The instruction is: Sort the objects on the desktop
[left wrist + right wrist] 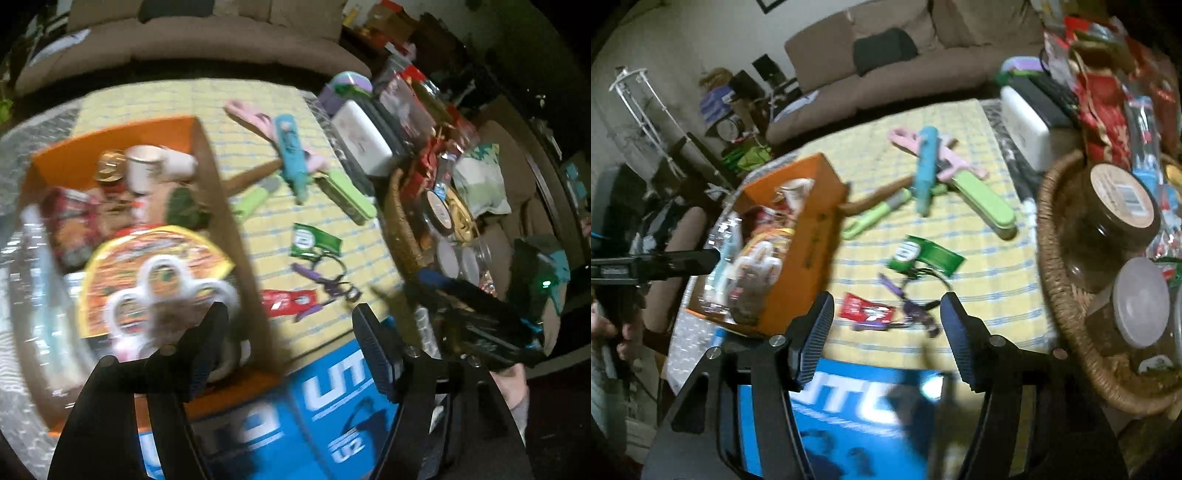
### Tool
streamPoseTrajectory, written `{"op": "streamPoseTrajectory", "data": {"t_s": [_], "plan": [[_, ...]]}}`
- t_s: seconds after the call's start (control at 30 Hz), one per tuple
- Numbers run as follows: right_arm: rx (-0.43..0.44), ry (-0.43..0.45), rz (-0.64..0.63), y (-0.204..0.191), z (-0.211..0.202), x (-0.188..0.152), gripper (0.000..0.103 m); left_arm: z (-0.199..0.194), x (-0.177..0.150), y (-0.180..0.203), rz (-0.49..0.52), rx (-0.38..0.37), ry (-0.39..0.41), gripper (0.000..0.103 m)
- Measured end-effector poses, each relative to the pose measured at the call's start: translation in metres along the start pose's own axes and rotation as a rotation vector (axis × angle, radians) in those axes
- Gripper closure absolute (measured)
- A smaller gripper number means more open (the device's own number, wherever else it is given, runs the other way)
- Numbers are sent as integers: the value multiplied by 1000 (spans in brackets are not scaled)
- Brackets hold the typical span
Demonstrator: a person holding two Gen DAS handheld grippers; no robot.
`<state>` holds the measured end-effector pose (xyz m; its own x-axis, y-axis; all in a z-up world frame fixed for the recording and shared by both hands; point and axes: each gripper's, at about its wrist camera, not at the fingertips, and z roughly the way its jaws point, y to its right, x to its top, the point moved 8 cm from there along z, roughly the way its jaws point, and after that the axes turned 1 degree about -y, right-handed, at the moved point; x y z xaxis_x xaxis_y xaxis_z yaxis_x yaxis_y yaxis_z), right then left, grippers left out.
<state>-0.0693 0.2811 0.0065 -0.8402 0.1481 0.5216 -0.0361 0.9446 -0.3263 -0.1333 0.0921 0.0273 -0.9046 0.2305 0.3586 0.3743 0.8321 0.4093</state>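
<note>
Nearest the lens lies a blue box lid (332,387) at the table's front edge, just under both claws. Beyond it, on the yellow checked cloth (979,266), the loose things wait: a red packet (866,309), a purple tangle of cord (916,314), a green packet (925,256), a green case (988,206), a teal tube (925,166) lying across pink tongs (945,155).

Sorting looks part done. The orange box (110,136) on the left already holds a cup, cans and a snack bag, and the wicker basket (1056,236) on the right holds jars. Neither claw carries anything, so this seems a pause between picks. The next move calls for choosing one small item, likely the red packet or the cord nearest the front, and lowering squarely over it; the flat packet will need a pinch at its edge.

Left claw (291,347): released, jaws well apart, nothing between them. Right claw (886,332): released too, a little narrower, touching nothing.
</note>
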Motion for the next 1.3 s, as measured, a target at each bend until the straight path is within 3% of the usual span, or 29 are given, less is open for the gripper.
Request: {"op": "streamPoseTrajectory", "data": {"t_s": [0.2,0.3,0.43,0.6,0.7,0.77,0.87,1.0,1.1,1.3], "plan": [[-70,-59,-89,27,54,22,48,54,17,19,-47,-1,-49,31],[-108,-72,-114,42,81,31,63,83,32,25,-57,36,-71,31],[-113,-80,-162,51,108,35,68,120,50,27,-108,41,-121,44],[-83,-100,-185,47,133,33,68,127,62,30,-122,12,-102,44],[-119,-137,-263,42,147,24,68,132,60,30,-110,31,-114,44],[-169,-120,-328,40,149,22,62,135,59,31,-98,43,-117,44],[-147,-116,-296,43,151,23,60,140,60,32,-99,37,-116,44],[-202,-98,-290,50,145,25,75,142,62,33,-105,42,-111,43],[-148,-86,-227,52,133,22,81,142,64,33,-84,62,-112,43],[-78,-25,-103,57,96,22,81,150,68,39,15,168,-116,43]]}}
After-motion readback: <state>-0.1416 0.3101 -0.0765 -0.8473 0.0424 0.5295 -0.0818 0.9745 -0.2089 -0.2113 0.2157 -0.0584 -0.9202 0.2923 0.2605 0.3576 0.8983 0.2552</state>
